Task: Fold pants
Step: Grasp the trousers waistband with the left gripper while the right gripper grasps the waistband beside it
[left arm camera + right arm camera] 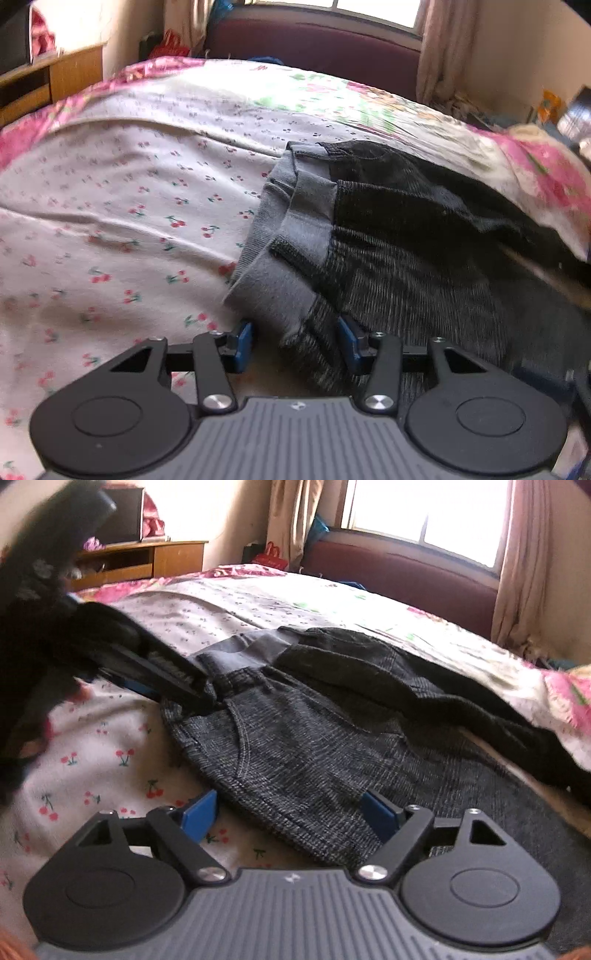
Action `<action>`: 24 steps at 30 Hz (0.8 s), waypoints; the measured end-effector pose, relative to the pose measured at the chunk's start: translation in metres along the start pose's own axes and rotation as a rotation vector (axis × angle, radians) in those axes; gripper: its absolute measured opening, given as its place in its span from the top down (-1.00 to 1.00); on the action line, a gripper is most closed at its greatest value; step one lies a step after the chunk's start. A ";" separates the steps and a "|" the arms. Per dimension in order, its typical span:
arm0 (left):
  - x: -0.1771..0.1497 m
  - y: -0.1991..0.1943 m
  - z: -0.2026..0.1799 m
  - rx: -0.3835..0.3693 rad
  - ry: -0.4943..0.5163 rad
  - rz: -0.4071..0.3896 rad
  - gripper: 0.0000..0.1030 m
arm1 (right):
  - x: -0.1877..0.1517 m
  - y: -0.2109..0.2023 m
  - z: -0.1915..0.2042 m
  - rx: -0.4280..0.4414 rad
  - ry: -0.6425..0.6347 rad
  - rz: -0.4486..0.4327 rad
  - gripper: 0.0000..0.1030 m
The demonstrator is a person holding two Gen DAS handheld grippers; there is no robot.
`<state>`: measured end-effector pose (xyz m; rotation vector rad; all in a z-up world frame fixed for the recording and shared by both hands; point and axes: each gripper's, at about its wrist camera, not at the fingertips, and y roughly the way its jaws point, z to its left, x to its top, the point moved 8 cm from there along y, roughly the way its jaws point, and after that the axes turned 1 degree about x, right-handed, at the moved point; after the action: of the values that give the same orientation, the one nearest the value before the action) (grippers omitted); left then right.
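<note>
Dark grey pants with a lighter grey waistband lie across a cherry-print bed sheet. My left gripper sits at the near corner of the waistband, and bunched fabric fills the gap between its blue pads, touching both. In the right wrist view the pants spread to the right, with the left gripper on the waistband corner. My right gripper straddles the near edge of the pants. Its jaws are wide, and the left pad stands clear of the cloth.
A pink floral quilt overlaps the pants' far side on the right. A wooden cabinet stands beyond the bed at left, and a maroon padded bench sits under the window. A person's dark-sleeved hand holds the left gripper.
</note>
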<state>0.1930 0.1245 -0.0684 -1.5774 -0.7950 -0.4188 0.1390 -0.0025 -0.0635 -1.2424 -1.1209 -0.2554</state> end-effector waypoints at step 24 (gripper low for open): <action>0.007 0.013 -0.007 -0.042 -0.025 -0.022 0.14 | -0.014 -0.012 0.015 0.000 -0.172 -0.017 -0.12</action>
<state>0.2086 0.1198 -0.0720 -1.6167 -0.8278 -0.4354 0.1159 0.0000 -0.0679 -1.2730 -1.2798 -0.1632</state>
